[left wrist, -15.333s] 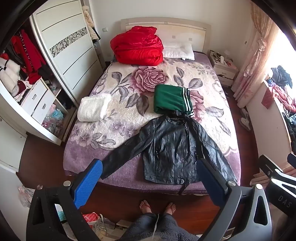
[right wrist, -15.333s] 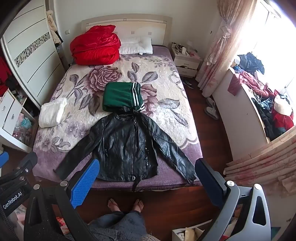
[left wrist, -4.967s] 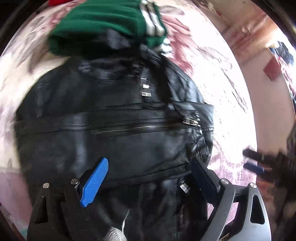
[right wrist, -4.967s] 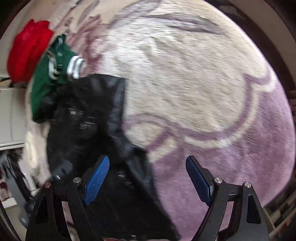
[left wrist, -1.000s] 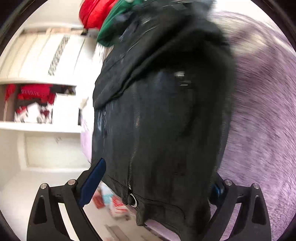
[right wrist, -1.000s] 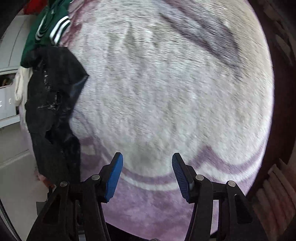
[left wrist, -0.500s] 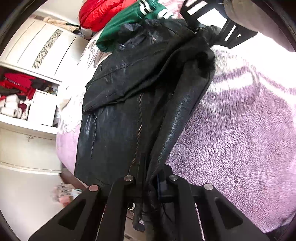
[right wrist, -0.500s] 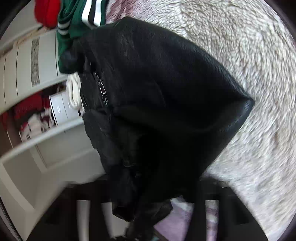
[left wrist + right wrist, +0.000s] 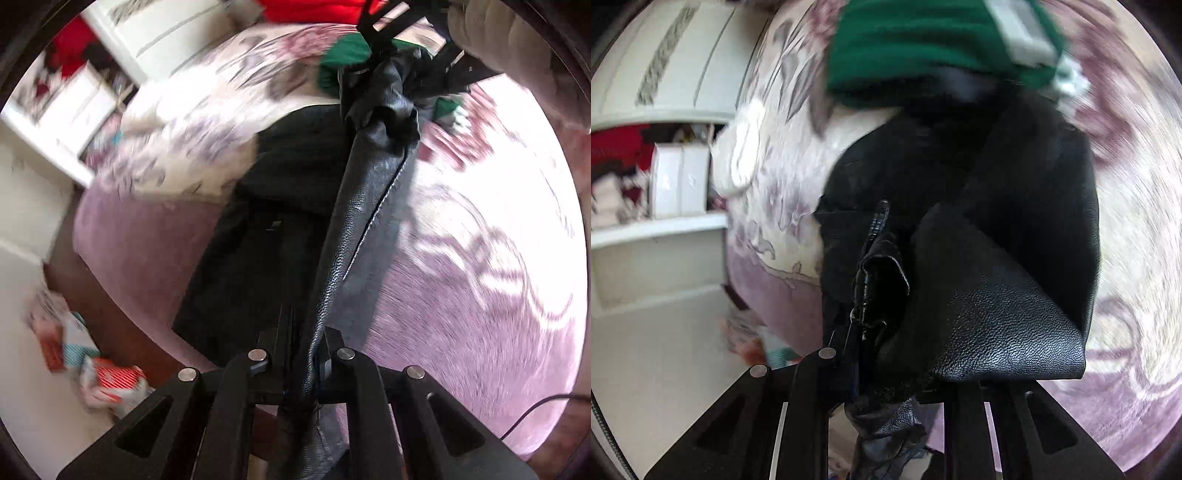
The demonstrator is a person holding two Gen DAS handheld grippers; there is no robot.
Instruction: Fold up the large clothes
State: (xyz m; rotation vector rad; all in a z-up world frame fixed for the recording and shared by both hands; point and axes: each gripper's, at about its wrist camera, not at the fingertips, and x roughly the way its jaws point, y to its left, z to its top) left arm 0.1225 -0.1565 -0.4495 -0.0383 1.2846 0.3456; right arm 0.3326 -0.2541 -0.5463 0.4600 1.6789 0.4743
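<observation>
The black leather jacket (image 9: pixel 280 206) lies on the purple floral bed (image 9: pixel 480 288). My left gripper (image 9: pixel 301 332) is shut on the jacket's edge, which stretches taut up to my right gripper (image 9: pixel 402 55) at the top of the left wrist view. In the right wrist view my right gripper (image 9: pixel 886 350) is shut on a bunched fold of the jacket (image 9: pixel 997 295), lifted over the rest of it. The jaws are hidden by leather.
A folded green garment (image 9: pixel 923 48) lies just beyond the jacket. A white folded item (image 9: pixel 738 162) sits at the bed's left edge. A red bundle (image 9: pixel 314 9) is by the headboard. The wardrobe (image 9: pixel 74 92) stands left. Bags (image 9: pixel 110 380) lie on the floor.
Both grippers have closed on the jacket's right side and lifted it. The held edge has swung leftward over the jacket body.
</observation>
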